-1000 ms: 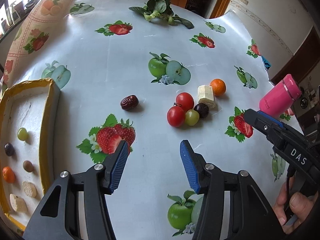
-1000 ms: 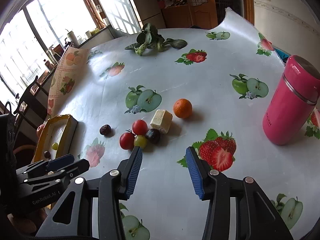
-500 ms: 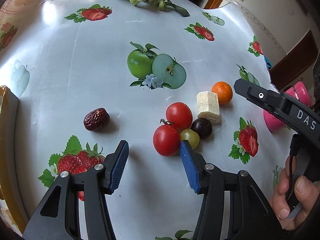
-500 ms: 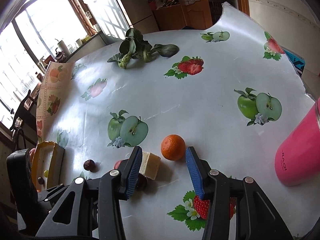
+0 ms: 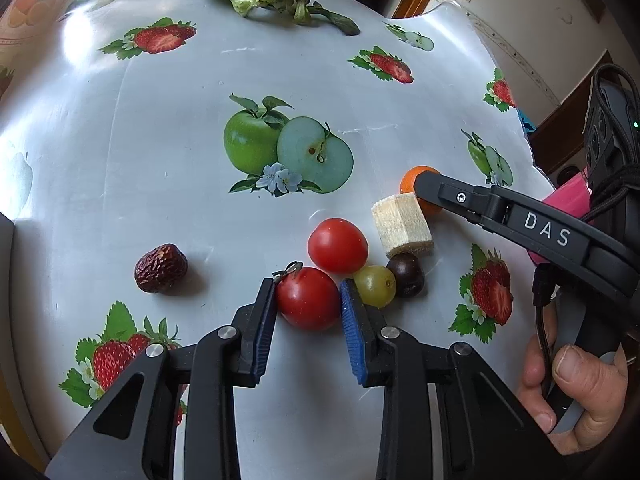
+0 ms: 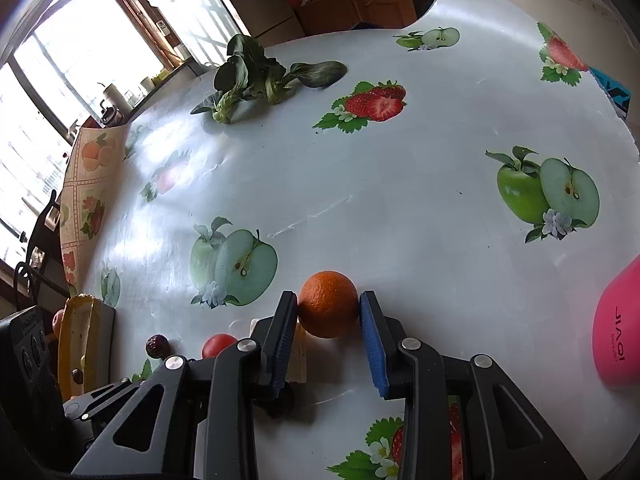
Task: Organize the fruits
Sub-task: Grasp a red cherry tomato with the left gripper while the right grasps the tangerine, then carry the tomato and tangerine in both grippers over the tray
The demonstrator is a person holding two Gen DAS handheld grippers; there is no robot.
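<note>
The left hand-held gripper [image 5: 307, 307] stands low over the bench [image 5: 160, 168], its two blue pads on either side of the stemmed red tomato [image 5: 307, 298]; both pads lie against or just beside the tomato's skin, and firm contact cannot be confirmed. A second red tomato [image 5: 337, 245] sits just behind the first. To its right, a green grape [image 5: 375, 285] and a dark grape [image 5: 406, 274] touch each other, with a pale cut block [image 5: 402, 227] just behind them. A wrinkled red date [image 5: 161, 268] lies apart, to the left of the cluster. The right hand-held gripper [image 6: 328, 326] brackets the orange [image 6: 328, 304]: the left pad meets its side, while the right pad is at or just off the skin, so a full clamp cannot be told. A pink flask [image 6: 618, 336] stands near the right edge of the bench, leafy greens [image 6: 256, 76] lie toward the far edge, and a yellow-rimmed tray [image 6: 80, 332] rests at the left edge.
</note>
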